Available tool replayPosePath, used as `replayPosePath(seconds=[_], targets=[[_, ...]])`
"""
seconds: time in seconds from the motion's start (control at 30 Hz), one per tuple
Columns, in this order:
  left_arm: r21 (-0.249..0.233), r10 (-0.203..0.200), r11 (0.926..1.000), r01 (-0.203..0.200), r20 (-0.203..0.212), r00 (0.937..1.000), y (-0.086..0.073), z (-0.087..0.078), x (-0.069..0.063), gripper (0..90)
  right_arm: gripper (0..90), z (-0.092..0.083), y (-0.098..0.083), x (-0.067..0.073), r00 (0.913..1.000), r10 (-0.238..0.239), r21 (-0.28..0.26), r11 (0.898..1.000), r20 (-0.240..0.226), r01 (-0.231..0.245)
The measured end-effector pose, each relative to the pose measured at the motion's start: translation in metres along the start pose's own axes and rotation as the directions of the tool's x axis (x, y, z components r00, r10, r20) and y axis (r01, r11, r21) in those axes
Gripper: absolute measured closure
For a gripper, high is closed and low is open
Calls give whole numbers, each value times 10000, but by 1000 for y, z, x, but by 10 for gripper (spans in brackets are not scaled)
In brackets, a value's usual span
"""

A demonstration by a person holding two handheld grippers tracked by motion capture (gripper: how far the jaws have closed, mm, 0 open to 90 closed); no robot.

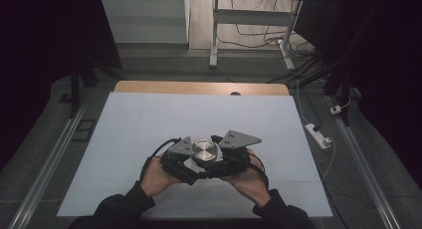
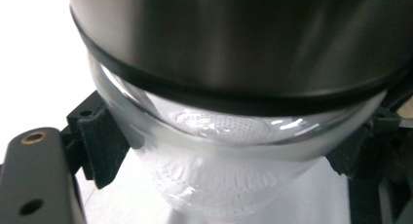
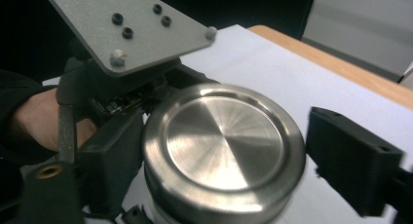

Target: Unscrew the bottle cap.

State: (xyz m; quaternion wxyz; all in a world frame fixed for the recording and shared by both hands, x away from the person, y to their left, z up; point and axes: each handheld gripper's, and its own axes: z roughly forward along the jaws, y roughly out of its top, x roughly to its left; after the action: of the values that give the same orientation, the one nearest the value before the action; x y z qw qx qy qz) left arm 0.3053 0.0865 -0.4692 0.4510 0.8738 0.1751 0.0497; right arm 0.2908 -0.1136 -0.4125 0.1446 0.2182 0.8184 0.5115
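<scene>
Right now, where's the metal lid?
In the high view the metal lid sits near the front middle of the white table, on a glass jar, between the left gripper and the right gripper.

Jar (image 1: 204, 152) on table (image 1: 149, 119), between left gripper (image 1: 191, 164) and right gripper (image 1: 219, 162); lid (image 3: 221, 136) on top.

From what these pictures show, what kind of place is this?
Probably a lab or recording workspace: a white mat covers a wooden table, cables trail across the floor, and a power strip lies beside it.
</scene>
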Motion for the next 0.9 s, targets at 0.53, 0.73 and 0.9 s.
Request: replayPosePath(seconds=[0.53,0.73,0.9], targets=[[-569,1593,9871,-1494,2696,9497,5,-5,-10,157,190,-18,-2,-18,9061,-1288,-839,9911,-4029,1036],[-680,539,9966,-456,1262,9905,5,-10,-2,158,103,-20,2,-19,9562,-832,-677,9955,-2807,667],[-523,-290,9982,302,220,9993,0,-13,7,157,104,-14,3,-13,9936,-284,-149,9995,-1097,270]])
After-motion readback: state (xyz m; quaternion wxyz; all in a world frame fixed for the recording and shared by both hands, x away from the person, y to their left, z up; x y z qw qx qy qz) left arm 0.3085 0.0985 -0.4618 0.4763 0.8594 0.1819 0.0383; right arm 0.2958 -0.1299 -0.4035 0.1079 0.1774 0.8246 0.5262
